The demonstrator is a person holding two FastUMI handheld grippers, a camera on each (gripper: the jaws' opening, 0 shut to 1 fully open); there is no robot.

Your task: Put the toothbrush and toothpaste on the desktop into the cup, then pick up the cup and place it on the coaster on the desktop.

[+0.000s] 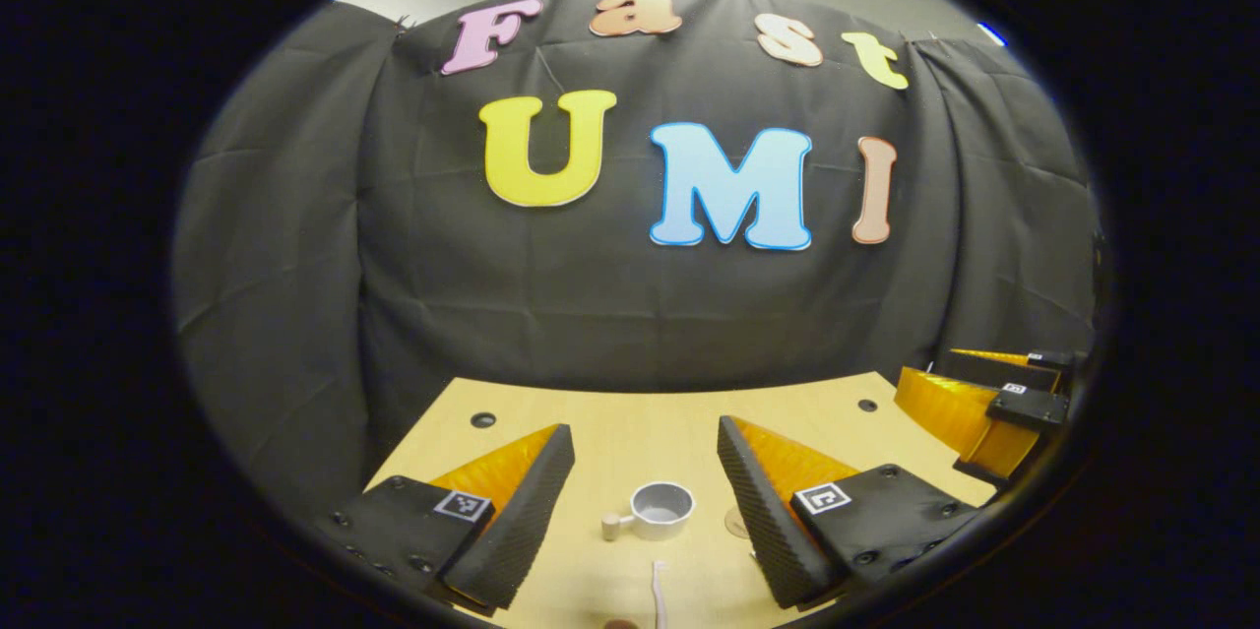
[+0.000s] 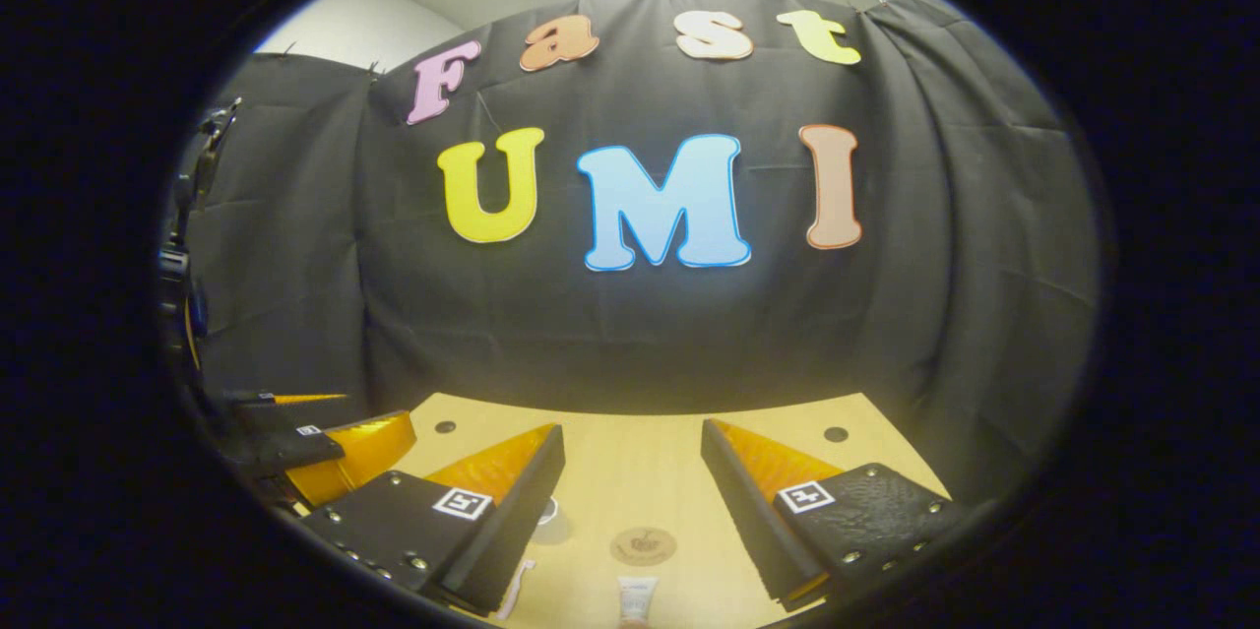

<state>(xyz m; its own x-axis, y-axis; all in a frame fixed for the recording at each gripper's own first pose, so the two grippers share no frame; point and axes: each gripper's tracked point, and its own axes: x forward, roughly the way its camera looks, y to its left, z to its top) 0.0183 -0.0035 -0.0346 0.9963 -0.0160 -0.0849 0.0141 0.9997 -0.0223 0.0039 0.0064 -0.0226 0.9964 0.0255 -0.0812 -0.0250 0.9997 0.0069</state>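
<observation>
Wooden desktop (image 1: 630, 432): pale, smooth, carrying all the task's things; both claws hang above it.
Cup (image 1: 661, 509): small grey mug, upright and empty, stub handle pointing to its 9 o'clock; seen between the left claw's fingers.
Toothbrush (image 1: 660, 592): pale and slim, lying flat just at the cup's 6 o'clock, apart from it.
Toothpaste (image 2: 637, 597): small whitish tube lying flat, at the coaster's 6 o'clock, near but apart.
Coaster (image 2: 643, 545): round, brownish, bare; it lies at the cup's 3 o'clock.
Left gripper (image 1: 645, 471): fingers spread wide, pinching nothing.
Right gripper (image 2: 630, 476): fingers spread wide, pinching nothing.
Progress: by the look of it nothing is in the cup yet; both pickups remain.
Toothbrush handling: likely light, stiff and thin, lying low on the wood; pinch across the middle of the handle, fingertips close to the surface.
Toothpaste handling: probably light, soft and squashy, a little slick; grip the body across its width, gently.
Cup handling: rigid and likely light, so it may tip when things drop in; hold the wall or rim, not the stubby handle.
</observation>
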